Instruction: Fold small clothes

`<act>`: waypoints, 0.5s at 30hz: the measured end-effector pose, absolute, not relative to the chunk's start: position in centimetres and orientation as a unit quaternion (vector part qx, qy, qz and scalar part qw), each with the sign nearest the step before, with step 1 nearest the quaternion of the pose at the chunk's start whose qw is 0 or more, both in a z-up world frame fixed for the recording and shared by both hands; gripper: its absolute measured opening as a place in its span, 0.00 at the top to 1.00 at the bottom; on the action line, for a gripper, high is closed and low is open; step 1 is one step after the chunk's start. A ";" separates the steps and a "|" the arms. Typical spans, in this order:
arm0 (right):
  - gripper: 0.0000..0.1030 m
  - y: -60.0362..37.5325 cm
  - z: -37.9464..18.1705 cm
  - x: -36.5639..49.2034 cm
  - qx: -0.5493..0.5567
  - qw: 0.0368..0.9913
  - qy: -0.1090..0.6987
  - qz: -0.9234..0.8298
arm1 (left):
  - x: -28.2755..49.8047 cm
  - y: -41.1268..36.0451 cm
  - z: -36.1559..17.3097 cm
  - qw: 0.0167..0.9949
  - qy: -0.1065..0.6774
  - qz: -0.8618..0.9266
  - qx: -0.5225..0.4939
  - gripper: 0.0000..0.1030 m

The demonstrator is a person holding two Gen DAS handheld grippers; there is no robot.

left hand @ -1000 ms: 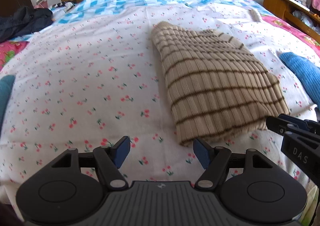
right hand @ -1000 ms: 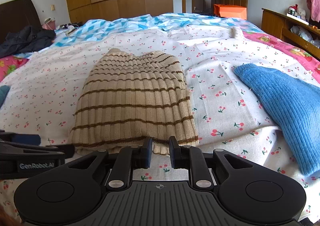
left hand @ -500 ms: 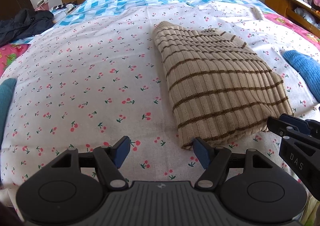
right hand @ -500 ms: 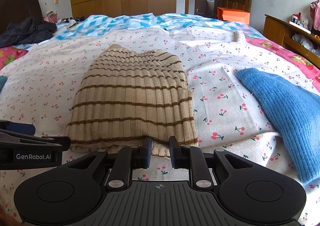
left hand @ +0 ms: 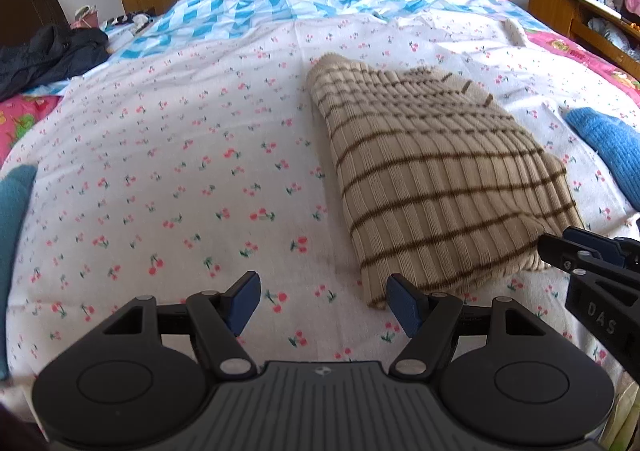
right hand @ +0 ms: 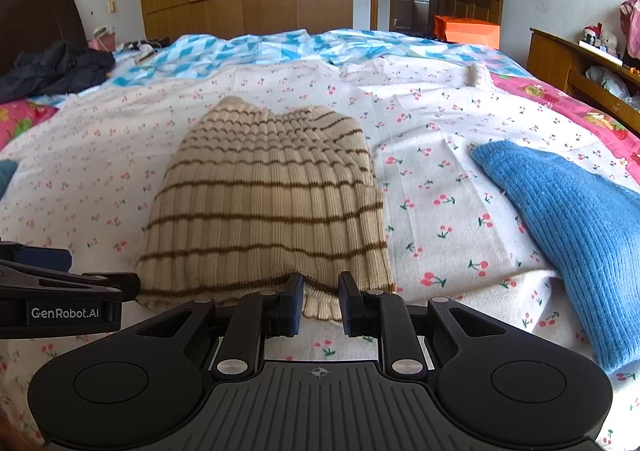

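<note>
Nearest, the left gripper (left hand: 322, 301) hangs over the cherry-print bedsheet (left hand: 180, 179), jaws wide apart and empty. The right gripper (right hand: 318, 301) has its jaws narrow, with the near hem of the folded beige striped sweater (right hand: 264, 203) between them. A blue knit garment (right hand: 572, 227) lies toward the bed's right edge. Farther back, a blue-and-white quilt (right hand: 248, 49).

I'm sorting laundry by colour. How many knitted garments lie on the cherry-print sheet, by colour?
Beige with brown stripes: 1, the folded sweater
Bright blue: 1, the knit to its right
Teal: 1, an edge of a garment at the left, mostly out of frame
Total: 3
</note>
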State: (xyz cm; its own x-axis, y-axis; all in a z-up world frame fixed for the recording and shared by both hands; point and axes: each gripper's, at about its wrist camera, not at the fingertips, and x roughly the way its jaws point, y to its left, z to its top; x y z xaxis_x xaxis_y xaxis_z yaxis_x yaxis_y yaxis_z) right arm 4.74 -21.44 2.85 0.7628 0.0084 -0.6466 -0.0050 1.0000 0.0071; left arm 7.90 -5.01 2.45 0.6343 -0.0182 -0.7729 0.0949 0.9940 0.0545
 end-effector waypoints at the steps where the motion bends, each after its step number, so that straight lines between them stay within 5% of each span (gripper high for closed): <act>1: 0.79 -21.5 3.2 5.0 0.002 0.940 0.341 0.004 | 8.1 -4.9 2.8 0.905 0.423 -0.031 0.044 0.28; 15: 0.68 -22.5 6.1 11.2 0.009 0.953 0.302 -0.001 | 13.1 -5.5 4.7 0.915 0.398 -0.021 0.059 0.28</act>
